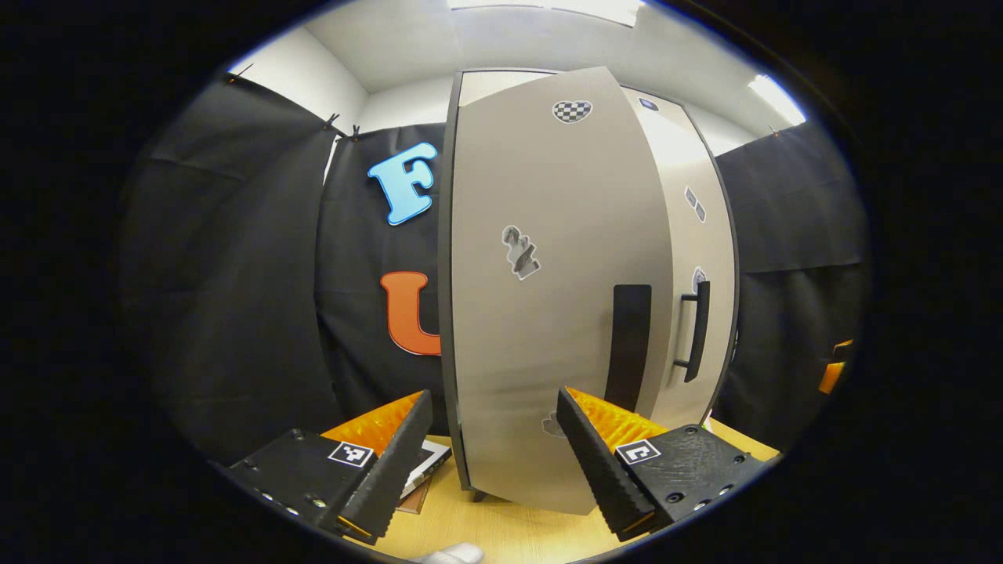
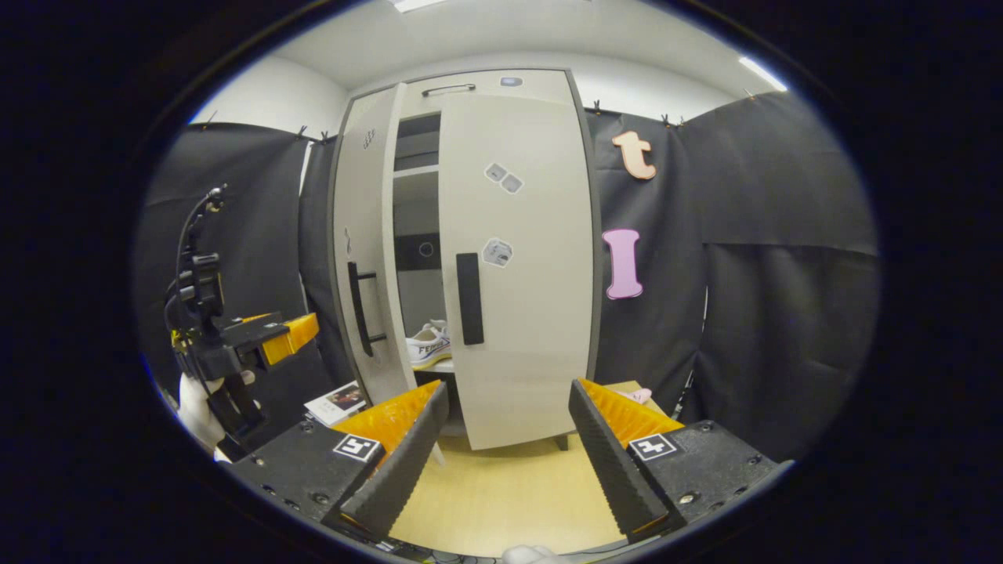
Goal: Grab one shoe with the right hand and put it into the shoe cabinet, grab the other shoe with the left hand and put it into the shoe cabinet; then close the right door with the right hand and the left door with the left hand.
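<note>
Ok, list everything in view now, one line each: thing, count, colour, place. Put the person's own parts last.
shoe cabinet: one, light beige with dark edging, standing against the booth wall.
left door: one, beige with a black handle and stickers, partly open, right in front of the left gripper.
right door: one, beige with a black handle and stickers, looks closed or nearly so.
shoe: at least one, white, on a shelf inside the cabinet, seen through the gap between the doors.
booklet: one, white with a picture, on the floor left of the cabinet.
floor: light wood.
left gripper: one, open, facing the left door.
right gripper: one, open, back from the cabinet.
hand: one, in a white glove, holding the left gripper.
</note>
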